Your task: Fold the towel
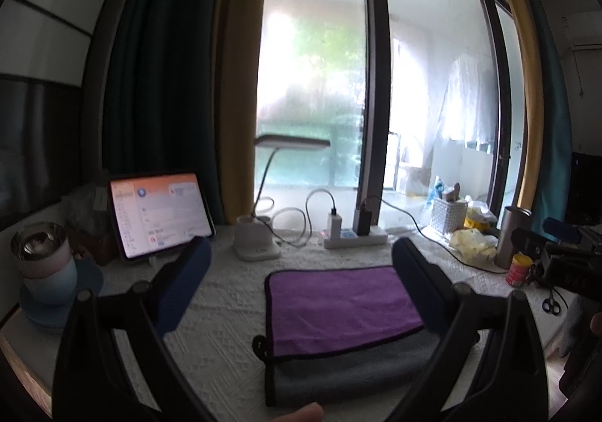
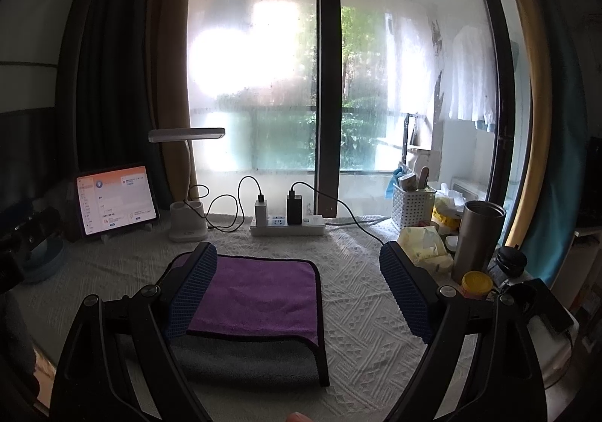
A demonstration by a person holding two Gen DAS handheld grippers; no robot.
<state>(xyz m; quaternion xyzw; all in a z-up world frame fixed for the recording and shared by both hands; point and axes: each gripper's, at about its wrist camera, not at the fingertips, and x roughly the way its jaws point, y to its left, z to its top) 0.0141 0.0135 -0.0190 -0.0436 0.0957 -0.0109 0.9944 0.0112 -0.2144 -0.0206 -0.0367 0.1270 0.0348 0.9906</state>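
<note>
A folded towel (image 1: 338,305), purple on top and grey at the near side with black trim, lies flat on the white textured tablecloth (image 1: 225,301). It also shows in the right wrist view (image 2: 263,297). My left gripper (image 1: 301,264) is open and empty, held above the table with the towel between and below its fingers. My right gripper (image 2: 297,271) is open and empty, its left finger (image 2: 195,290) over the towel's left part. Neither touches the towel.
A tablet (image 1: 158,211) stands at the back left, with a cup on a blue saucer (image 1: 45,271) near it. A desk lamp (image 2: 188,218), power strip (image 2: 288,226), white basket (image 2: 412,203), steel tumbler (image 2: 478,237) and yellow-lidded jar (image 2: 476,284) line the back and right.
</note>
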